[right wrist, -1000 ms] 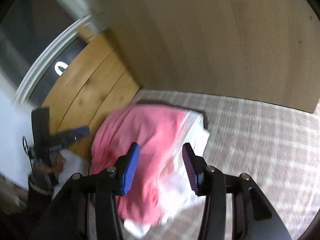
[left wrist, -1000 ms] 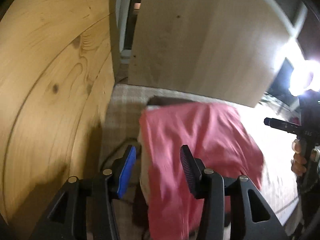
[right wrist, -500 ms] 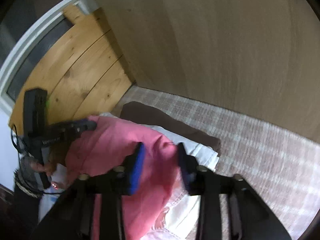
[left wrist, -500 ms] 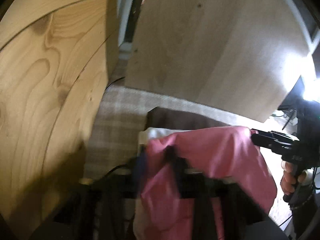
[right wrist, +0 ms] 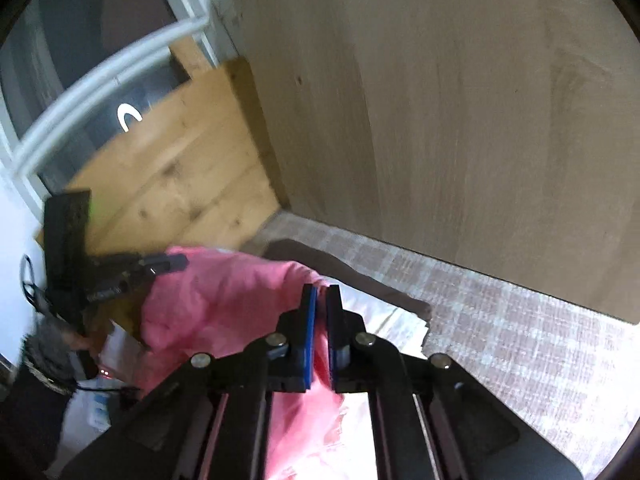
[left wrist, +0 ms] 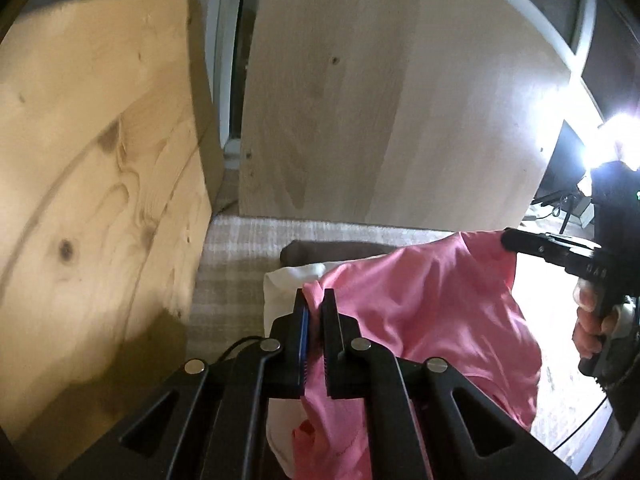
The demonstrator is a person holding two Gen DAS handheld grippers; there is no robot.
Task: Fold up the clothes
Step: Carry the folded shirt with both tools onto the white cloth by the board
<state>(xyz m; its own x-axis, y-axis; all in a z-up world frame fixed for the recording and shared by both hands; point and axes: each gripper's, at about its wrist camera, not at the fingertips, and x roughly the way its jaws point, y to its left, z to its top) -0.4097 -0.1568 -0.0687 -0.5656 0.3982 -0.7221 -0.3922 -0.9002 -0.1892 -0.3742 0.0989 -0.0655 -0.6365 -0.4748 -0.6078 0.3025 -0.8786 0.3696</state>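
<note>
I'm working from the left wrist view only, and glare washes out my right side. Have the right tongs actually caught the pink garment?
Observer: Yes. The right tongs have just been closing and now pinch a fold of the pink garment between their pads.
Operator: What lies under the garment on that side?
Observer: A white folded piece. Its corner pokes out to the right, on top of a brown one.
</note>
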